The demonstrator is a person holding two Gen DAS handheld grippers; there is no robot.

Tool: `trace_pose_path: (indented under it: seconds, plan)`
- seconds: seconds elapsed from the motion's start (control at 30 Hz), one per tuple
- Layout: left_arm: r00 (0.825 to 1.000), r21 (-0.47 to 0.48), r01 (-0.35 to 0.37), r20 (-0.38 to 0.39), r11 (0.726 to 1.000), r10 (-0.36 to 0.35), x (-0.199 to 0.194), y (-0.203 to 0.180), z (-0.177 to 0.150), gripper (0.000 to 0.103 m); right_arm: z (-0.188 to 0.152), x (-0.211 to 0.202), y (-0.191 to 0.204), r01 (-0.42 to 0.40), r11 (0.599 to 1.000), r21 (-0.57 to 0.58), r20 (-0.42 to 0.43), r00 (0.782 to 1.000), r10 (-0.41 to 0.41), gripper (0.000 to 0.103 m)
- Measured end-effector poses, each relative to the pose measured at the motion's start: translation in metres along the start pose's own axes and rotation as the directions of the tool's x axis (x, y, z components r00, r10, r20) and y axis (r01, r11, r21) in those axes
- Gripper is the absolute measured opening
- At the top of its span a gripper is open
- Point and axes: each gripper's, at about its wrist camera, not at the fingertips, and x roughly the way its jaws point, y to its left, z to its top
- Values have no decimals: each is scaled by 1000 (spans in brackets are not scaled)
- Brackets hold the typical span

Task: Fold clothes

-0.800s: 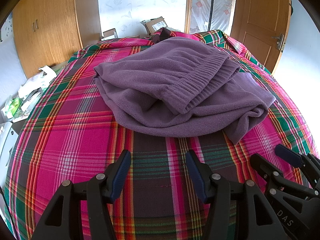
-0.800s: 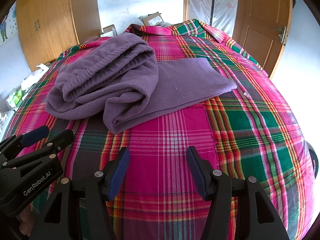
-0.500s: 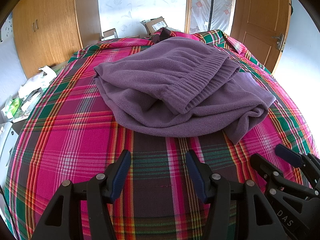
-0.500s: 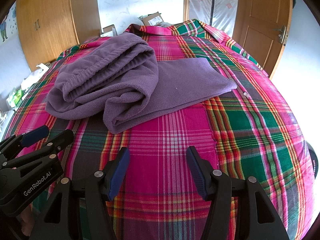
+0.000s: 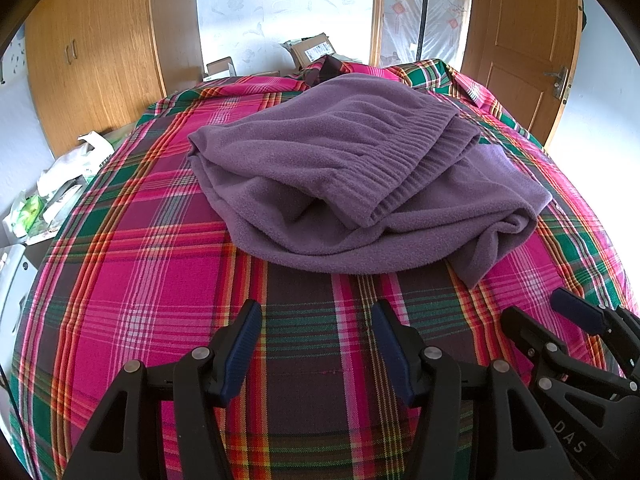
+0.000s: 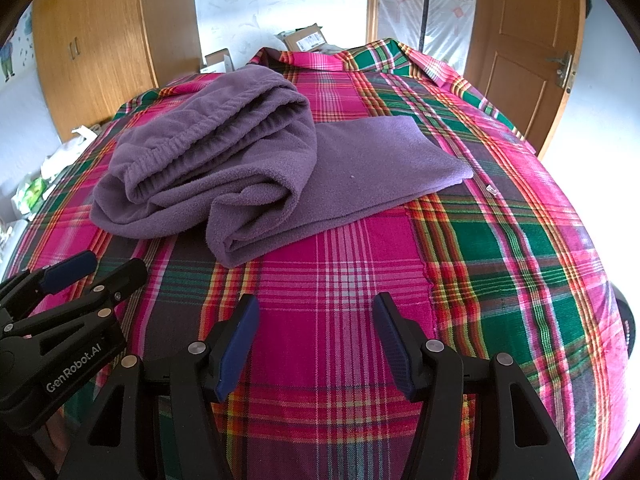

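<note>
garment: purple fleece trousers (image 5: 360,184), lying on the plaid bedspread (image 5: 132,264), roughly mid-bed, nearer the wardrobe (image 5: 92,60) side than the door (image 6: 520,52) side.
fold state: partly done. Elastic waistband end (image 6: 192,148) is doubled back on top of the legs; judged a loose first fold, not squared up.
long axis: runs across the bed, from the wardrobe side toward the door side, slightly angled away from the grippers at the door end.
pointing: leg end (image 6: 400,160) points toward the door, lying flat in a single layer; bulky waistband end sits toward the wardrobe.
near edge: a rumpled corner (image 6: 236,248) of the fold sticks out toward the grippers, closest fabric to both.
left gripper: (image 5: 316,344) fingers spread apart, nothing between them, hovering over bare bedspread just short of the trousers' near edge, wardrobe-ward of the other gripper.
right gripper: (image 6: 316,344) fingers also apart and empty, over bare bedspread, door-ward of the left one, facing the gap below the flat leg section.
contact: neither gripper touches the trousers.
why placed so: judged a pause between folds. Both grippers backed off and open, side by side on the near edge, so either end can be picked next.
why bulk on wardrobe side: top layer was laid over that end, leaving the leg end free as the next flap to bring across.
risk: thick fleece, loose layers; top fold may slide when the leg end is lifted.
</note>
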Motion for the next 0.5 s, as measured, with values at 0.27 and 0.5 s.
trace_pose_path:
  seconds: [0.27, 0.5]
  plan:
    - [1000, 19, 24, -2, 1000, -24, 2, 0, 1, 61, 1, 0, 0, 0, 1000, 2, -1, 1000, 0, 62]
    - [999, 32, 45, 0, 998, -45, 0, 2, 0, 61, 0, 0, 0, 0, 1000, 2, -1, 1000, 0, 62]
